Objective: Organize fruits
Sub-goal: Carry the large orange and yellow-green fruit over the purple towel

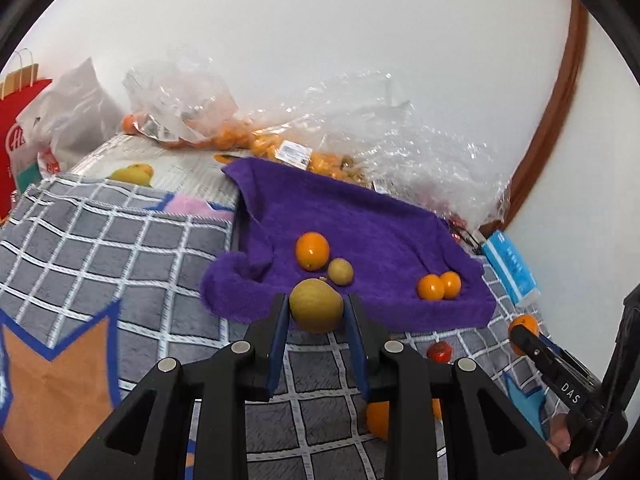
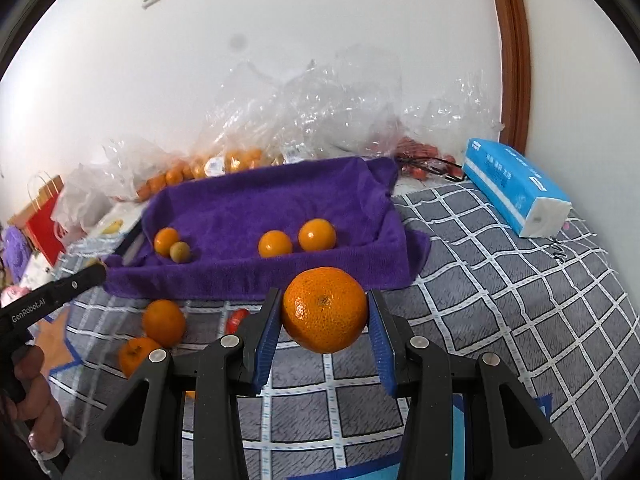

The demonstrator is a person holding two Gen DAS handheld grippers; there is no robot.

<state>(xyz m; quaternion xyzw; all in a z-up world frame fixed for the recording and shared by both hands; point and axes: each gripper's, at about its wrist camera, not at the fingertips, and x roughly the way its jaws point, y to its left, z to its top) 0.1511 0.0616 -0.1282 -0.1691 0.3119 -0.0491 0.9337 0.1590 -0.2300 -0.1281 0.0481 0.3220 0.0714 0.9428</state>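
My left gripper (image 1: pixel 316 308) is shut on a yellow-green round fruit (image 1: pixel 316 309), held just over the near edge of the purple towel-lined tray (image 1: pixel 360 216). In the tray lie an orange (image 1: pixel 312 250), a small green fruit (image 1: pixel 340 271) and two small oranges (image 1: pixel 431 287). My right gripper (image 2: pixel 324 312) is shut on a large mandarin (image 2: pixel 325 309), in front of the same purple tray (image 2: pixel 256 200). Loose oranges (image 2: pixel 164 322) and a small red fruit (image 2: pixel 237 317) lie on the checked cloth near the tray.
Clear plastic bags with several small oranges (image 1: pixel 256 140) are piled along the wall behind the tray. A blue tissue pack (image 2: pixel 516 188) lies at the right. A red paper bag (image 1: pixel 20 128) and white bags stand at the left. A grey checked cloth (image 2: pixel 500 280) covers the surface.
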